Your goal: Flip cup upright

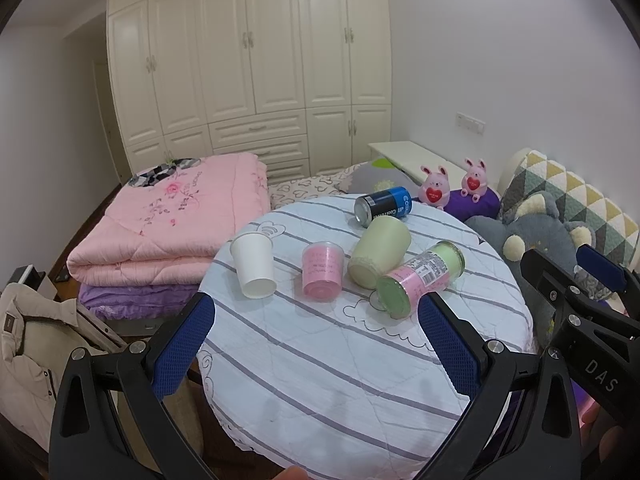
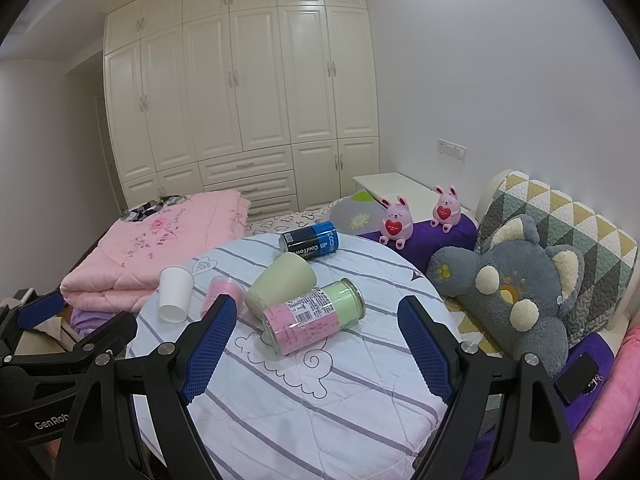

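Observation:
A round table (image 1: pixel 320 360) covered in striped cloth holds several cups. A white paper cup (image 1: pixel 254 266) stands upside down at the left; it also shows in the right wrist view (image 2: pixel 174 294). A pink cup (image 1: pixel 322 272) stands upside down beside it. A pale green cup (image 1: pixel 378 258) lies tipped over. A pink-and-green jar (image 1: pixel 418 280) and a blue-black can (image 1: pixel 384 205) lie on their sides. My left gripper (image 1: pixel 316 344) is open and empty, short of the cups. My right gripper (image 2: pixel 316 344) is open and empty, in front of the jar (image 2: pixel 314 316).
A folded pink quilt (image 1: pixel 176 224) lies on the bed to the left. A grey plush toy (image 2: pixel 508 292), two pink bunny toys (image 2: pixel 396 226) and a patterned cushion (image 2: pixel 560 224) sit to the right. A white wardrobe (image 1: pixel 248 64) fills the back wall.

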### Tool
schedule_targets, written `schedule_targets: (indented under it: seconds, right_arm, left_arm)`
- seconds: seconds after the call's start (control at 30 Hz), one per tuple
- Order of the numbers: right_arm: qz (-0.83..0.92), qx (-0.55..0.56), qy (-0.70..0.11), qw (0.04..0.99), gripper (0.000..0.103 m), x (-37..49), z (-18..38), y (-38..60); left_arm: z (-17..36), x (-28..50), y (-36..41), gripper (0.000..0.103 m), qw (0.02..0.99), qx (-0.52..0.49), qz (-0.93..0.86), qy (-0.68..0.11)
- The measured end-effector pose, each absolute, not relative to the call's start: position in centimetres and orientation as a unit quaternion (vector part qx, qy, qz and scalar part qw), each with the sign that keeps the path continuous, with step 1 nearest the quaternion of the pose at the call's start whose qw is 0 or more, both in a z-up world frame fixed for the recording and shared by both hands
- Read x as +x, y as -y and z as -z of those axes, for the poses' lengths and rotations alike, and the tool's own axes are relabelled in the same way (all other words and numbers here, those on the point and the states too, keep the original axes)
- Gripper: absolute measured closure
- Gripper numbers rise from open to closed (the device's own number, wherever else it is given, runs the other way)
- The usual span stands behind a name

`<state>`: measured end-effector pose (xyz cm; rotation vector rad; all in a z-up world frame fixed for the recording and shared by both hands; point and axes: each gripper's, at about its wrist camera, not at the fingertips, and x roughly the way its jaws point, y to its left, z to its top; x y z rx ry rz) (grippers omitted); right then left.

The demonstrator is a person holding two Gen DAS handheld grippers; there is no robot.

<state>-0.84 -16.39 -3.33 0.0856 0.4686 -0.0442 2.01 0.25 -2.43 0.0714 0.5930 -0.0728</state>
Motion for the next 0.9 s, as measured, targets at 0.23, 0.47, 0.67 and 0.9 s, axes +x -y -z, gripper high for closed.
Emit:
schedule_targets:
  seconds: [0.23,0.47,0.67,0.9]
  right_arm:
    - [0.022,0.041,-0.231,0.972,0.019,-0.8,3.3,16.2]
    - [0.021,0.040,-0.223,0.974,0.019,-0.4,2.6,16.2]
    - [0.021,0.035,-0.208,0.977,0.019,-0.3,1.9,16.1]
    - [0.023,0.029,-0.197,0.980,0.019,0.7,1.0,16.0]
  left_arm:
    - [2.4,2.1,-0.3,0.000,0.955,0.035,0.036,-0.291]
    - [1.8,1.6,-0.4,0.000,0.963,0.032,0.039,-0.264]
    - [1.0,1.7,-0.6,0.000,0.968,0.030,0.040,-0.244]
    - [0.0,2.9,-0.7,0.000,0.972,0.032,0.040,-0.230]
